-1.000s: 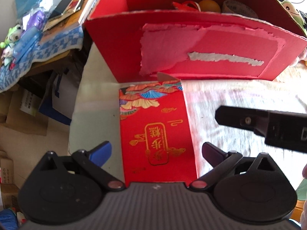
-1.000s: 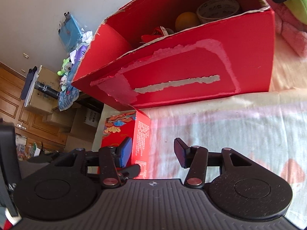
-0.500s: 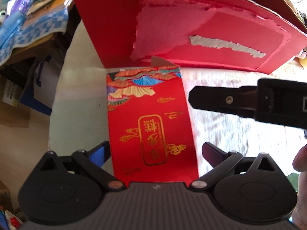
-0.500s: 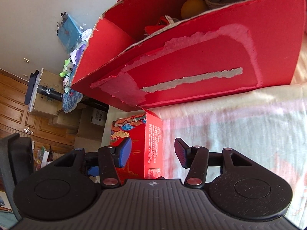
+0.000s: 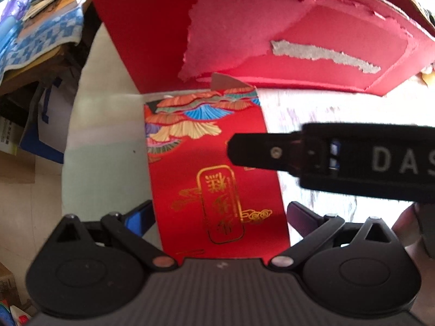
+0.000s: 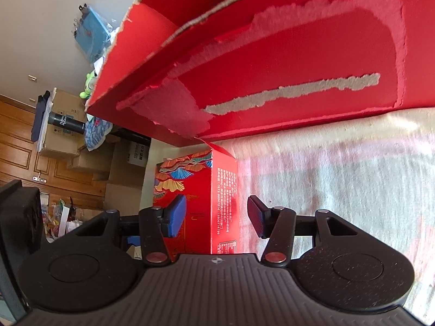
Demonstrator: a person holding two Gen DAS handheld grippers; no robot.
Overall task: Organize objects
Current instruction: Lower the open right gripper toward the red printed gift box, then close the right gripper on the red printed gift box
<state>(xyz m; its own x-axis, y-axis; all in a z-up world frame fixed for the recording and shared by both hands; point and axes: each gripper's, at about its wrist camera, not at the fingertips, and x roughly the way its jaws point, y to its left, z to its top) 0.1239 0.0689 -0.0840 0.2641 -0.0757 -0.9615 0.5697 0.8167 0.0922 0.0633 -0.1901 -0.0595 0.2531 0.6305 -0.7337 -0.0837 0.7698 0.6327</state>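
Observation:
A small red gift box (image 5: 217,179) with gold print and fan patterns lies flat on the bed, one end against the big torn red carton (image 5: 272,27). My left gripper (image 5: 220,217) is open, one finger beside each long edge of the box. From the right, the right gripper's finger (image 5: 261,152) reaches over the box's top face. In the right wrist view the gift box (image 6: 206,190) sits between the fingers of my open right gripper (image 6: 216,217), below the carton (image 6: 299,54). Whether any pad touches the box is unclear.
A pale patterned bedsheet (image 6: 339,176) spreads to the right of the box. Left of the bed stand a table with a blue checked cloth (image 5: 40,40), stacked cardboard boxes (image 6: 62,135) and wooden doors (image 6: 16,141). A hand (image 5: 407,225) shows at the lower right.
Both grippers moved closer to the gift box and carton. The right gripper slid left until its finger lies over the box. The carton's inside dropped out of view.

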